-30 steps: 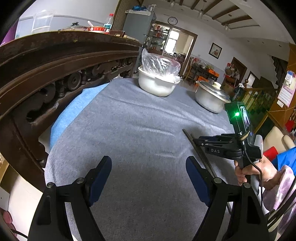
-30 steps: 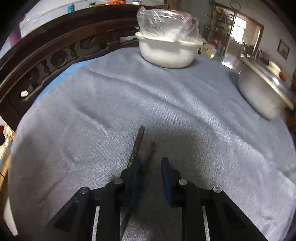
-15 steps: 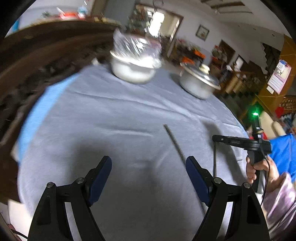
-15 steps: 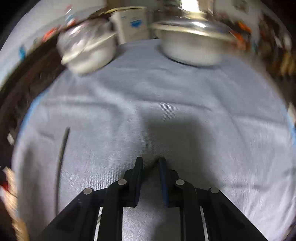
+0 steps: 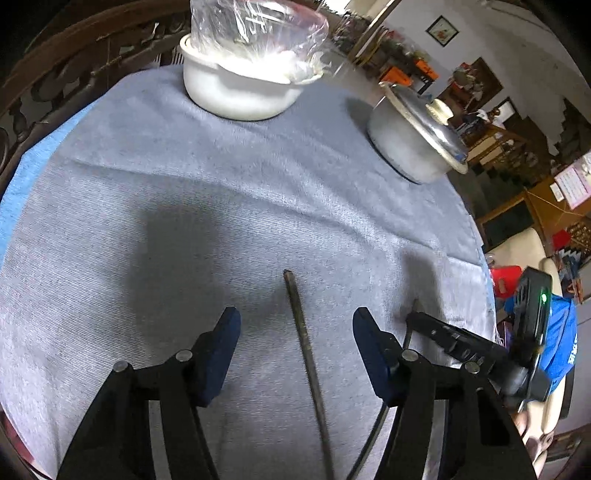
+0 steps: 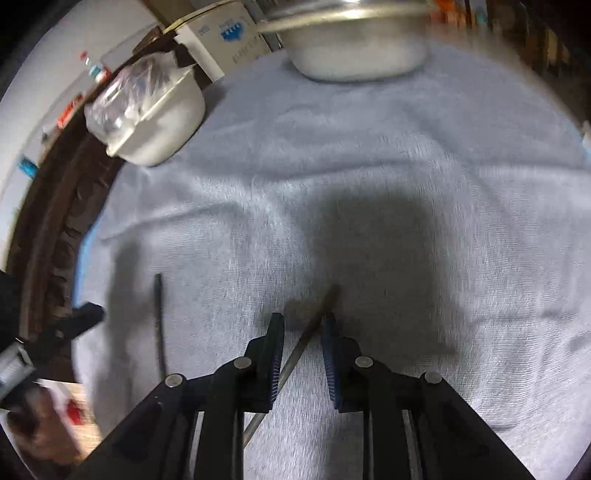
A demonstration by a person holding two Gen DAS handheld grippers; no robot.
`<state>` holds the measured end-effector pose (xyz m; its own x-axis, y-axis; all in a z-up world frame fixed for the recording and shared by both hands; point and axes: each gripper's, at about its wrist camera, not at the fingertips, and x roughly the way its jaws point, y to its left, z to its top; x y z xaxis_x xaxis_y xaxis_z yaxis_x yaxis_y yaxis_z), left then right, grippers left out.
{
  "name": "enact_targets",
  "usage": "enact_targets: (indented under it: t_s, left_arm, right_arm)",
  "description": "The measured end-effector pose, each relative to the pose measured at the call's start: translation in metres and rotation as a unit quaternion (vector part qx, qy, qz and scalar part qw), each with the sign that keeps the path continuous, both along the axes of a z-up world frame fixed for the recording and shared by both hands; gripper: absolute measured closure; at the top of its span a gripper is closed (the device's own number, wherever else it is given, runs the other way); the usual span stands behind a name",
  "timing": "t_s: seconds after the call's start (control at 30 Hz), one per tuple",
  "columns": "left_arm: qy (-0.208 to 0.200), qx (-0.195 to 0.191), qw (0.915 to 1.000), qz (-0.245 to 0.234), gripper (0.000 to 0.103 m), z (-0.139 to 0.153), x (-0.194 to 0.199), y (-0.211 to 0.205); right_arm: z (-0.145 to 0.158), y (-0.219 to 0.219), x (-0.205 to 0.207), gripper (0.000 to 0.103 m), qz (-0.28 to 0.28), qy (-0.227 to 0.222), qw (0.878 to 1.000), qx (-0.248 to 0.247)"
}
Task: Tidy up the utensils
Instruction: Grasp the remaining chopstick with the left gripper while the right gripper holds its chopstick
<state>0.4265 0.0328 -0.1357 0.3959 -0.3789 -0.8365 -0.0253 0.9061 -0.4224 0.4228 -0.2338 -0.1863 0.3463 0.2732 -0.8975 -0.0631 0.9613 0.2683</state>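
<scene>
Below, 2 thin dark chopsticks (image 5: 306,362) cross ribbed grey cloth (image 5: 221,206).

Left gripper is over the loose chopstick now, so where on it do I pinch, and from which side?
Pinch the chopstick mid-shaft, from straight above. It lies flat on the cloth, running lengthwise between the open left gripper, so the fingers close across its thin width.

Lived-in home dining area, cloth-covered table (image 5: 221,192), bag-covered white bowl (image 5: 240,92) and lidded metal pot (image 5: 410,147) ahead, framed picture (image 5: 441,31), cluttered shelves beyond
</scene>
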Motion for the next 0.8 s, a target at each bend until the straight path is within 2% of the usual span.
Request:
enact_targets:
  t_s: [0.1,0.17,0.27,0.33,0.53,0.6,0.67,0.8]
  left_arm:
    - [0.021,0.013,0.9996,0.011,0.039,-0.001,0.008,-0.006]
    - [0.034,0.013,0.9993,0.013,0.039,-0.004,0.013,-0.009]
    - [0.057,0.017,0.9981,0.014,0.039,-0.010,0.019,-0.015]
    - [0.073,0.030,0.9968,0.013,0.039,-0.014,0.024,-0.022]
    - [0.108,0.078,0.9910,0.008,0.039,-0.029,0.036,-0.038]
    - [0.111,0.087,0.9900,0.005,0.049,-0.034,0.039,-0.041]
    - [0.112,0.102,0.9884,0.000,0.052,-0.033,0.042,-0.045]
    - [0.106,0.136,0.9848,-0.020,0.065,-0.030,0.046,-0.055]
  right_arm:
    - [0.002,0.011,-0.005,0.079,0.003,-0.014,0.999,-0.044]
    - [0.002,0.018,-0.007,0.085,0.017,-0.025,0.996,-0.078]
    - [0.002,0.025,-0.012,0.089,0.041,-0.042,0.991,-0.124]
    - [0.002,0.026,-0.016,0.091,0.047,-0.058,0.983,-0.171]
    - [0.004,-0.010,-0.016,0.091,0.031,-0.040,0.985,-0.168]
    - [0.005,-0.021,-0.015,0.091,0.028,-0.026,0.987,-0.159]
    - [0.006,-0.027,-0.014,0.091,0.028,-0.015,0.988,-0.153]
    - [0.008,-0.043,-0.006,0.088,0.002,0.028,0.994,-0.103]
